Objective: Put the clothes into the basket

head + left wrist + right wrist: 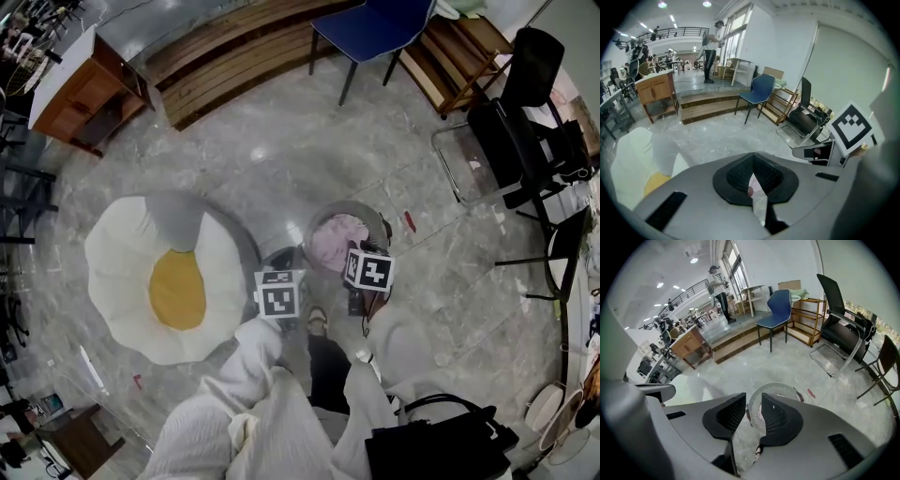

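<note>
Grey marble floor [281, 159] carries a round basket [367, 210] of pink clothes [337, 239]. The right tool [753, 401] gapes empty above it, and the left tool [753, 159] is pinched together.

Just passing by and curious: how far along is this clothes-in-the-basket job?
Done: pink clothing lies in the basket. In hand: nothing; the right gripper is open, aimed at it, and the left gripper looks shut, without a garment. Left: no loose clothes show on the floor, so likely nothing.
</note>
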The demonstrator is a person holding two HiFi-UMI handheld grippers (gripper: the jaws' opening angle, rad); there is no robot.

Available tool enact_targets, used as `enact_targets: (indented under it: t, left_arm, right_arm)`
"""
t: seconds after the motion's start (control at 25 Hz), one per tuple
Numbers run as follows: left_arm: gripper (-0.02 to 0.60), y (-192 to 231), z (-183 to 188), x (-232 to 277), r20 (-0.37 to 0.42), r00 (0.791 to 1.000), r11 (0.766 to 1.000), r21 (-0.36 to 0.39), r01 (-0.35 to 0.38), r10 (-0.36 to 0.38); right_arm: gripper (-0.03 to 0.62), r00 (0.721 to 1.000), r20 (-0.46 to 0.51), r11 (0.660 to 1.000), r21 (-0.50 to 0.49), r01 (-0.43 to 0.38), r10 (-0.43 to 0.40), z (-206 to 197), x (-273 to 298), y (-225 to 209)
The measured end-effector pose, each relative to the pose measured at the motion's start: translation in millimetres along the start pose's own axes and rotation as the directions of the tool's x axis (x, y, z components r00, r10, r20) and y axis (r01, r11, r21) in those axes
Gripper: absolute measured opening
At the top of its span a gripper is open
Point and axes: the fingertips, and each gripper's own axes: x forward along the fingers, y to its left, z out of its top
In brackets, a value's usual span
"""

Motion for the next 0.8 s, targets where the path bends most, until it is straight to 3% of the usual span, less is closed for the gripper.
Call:
enact_targets:
  t: [0.36, 0.56, 0.8]
  left_arm:
    - [0.003, 9.1, 9.3, -28.2, 0.057, 0.998, 1.0, -0.016, -0.015, 0.016]
    - [0.003, 11.9, 16.5, -55.5, 0.104, 0.995, 1.0, -0.018, 0.006, -0.004]
    - [0.003, 13.4, 21.3, -92.2, 0.138, 0.99, 0.999, -0.014, 0.029, -0.027]
  right_arm:
    - [0.094, 0.997, 0.021, 0.997, -0.014, -0.07, 0.07, 2.7, -26.0, 27.5]
    - [0.062, 0.997, 0.061, 0.998, -0.032, -0.047, 0.049, 2.9, -53.6, 30.8]
    - [0.045, 0.99, 0.138, 0.999, 0.037, -0.023, 0.018, -3.9, -96.4, 37.6]
